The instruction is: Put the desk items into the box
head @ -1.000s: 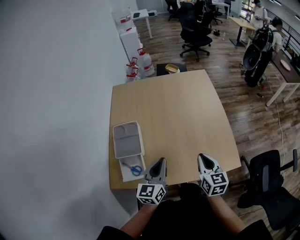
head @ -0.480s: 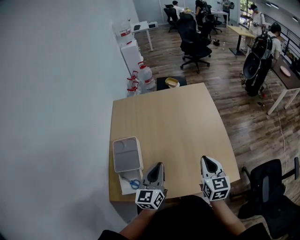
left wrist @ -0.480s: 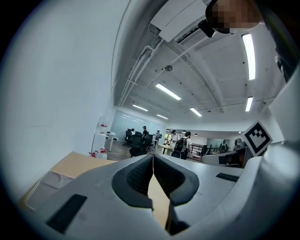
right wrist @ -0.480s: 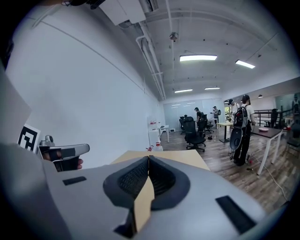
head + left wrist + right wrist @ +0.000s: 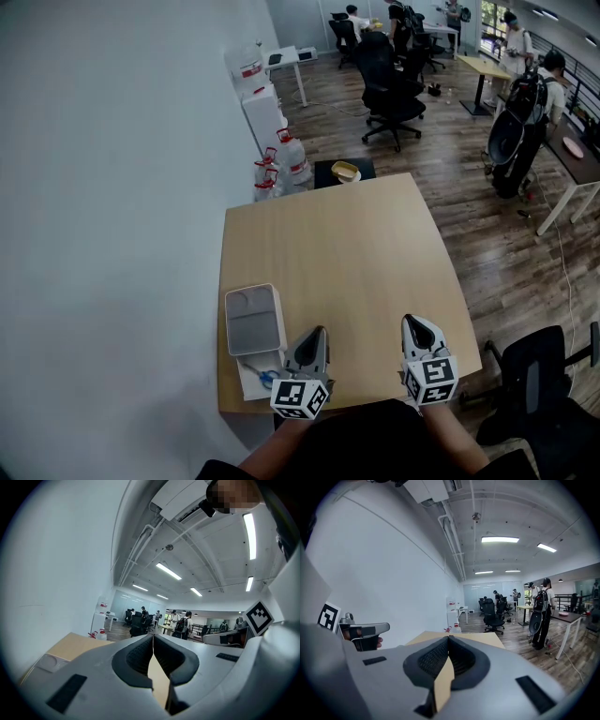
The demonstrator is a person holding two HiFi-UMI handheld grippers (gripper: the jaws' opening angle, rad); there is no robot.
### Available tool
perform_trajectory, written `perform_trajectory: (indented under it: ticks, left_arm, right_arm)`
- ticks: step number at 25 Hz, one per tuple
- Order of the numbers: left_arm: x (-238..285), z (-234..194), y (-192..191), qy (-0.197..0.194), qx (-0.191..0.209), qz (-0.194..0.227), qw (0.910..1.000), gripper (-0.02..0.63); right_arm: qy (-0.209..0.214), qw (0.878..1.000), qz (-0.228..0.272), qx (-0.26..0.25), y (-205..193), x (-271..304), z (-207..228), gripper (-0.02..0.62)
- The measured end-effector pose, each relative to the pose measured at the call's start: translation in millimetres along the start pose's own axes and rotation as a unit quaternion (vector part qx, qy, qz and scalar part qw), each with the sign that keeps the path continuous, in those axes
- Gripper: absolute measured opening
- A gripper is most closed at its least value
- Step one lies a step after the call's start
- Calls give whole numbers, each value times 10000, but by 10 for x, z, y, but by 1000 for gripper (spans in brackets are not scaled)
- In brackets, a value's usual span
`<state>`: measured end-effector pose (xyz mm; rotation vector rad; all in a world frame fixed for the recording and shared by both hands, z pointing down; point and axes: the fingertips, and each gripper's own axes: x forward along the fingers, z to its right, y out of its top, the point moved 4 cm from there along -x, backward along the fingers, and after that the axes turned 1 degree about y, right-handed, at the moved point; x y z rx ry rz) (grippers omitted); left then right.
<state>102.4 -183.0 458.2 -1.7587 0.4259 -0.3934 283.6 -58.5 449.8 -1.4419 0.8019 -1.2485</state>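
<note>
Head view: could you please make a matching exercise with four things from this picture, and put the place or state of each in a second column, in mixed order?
Things:
1. scissors
2. grey tray
3. left gripper
4. water bottles

Place or state:
A. standing beyond the far edge of the table
B. jaws shut, nothing between them
C. inside the open part of the white box
D. resting on the white box, over its far part

Pairs: 1-C, 2-D, 3-B, 4-A

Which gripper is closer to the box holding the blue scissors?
The left gripper: it sits right beside the white box at the table's left edge, while the right gripper is farther across.
</note>
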Motion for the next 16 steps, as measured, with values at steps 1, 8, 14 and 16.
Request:
perform_trajectory:
  ticks: [1, 8, 14, 16]
  left_arm:
    - [11, -15, -2, 8, -42, -6, 10000, 15]
    - [79, -106, -7, 35, -131, -125, 9998, 15]
    - [100, -116, -35, 20, -86, -144, 9999, 15]
    - [104, -103, -48, 4, -78, -157, 9998, 15]
  right_arm:
    - [2, 10000, 2, 1, -5, 10, -4, 61]
    - [26, 10000, -38, 35, -7, 75, -54, 61]
    - [-20, 10000, -66, 48, -42, 82, -29, 61]
    - [-28, 10000, -72, 62, -58, 74, -20, 61]
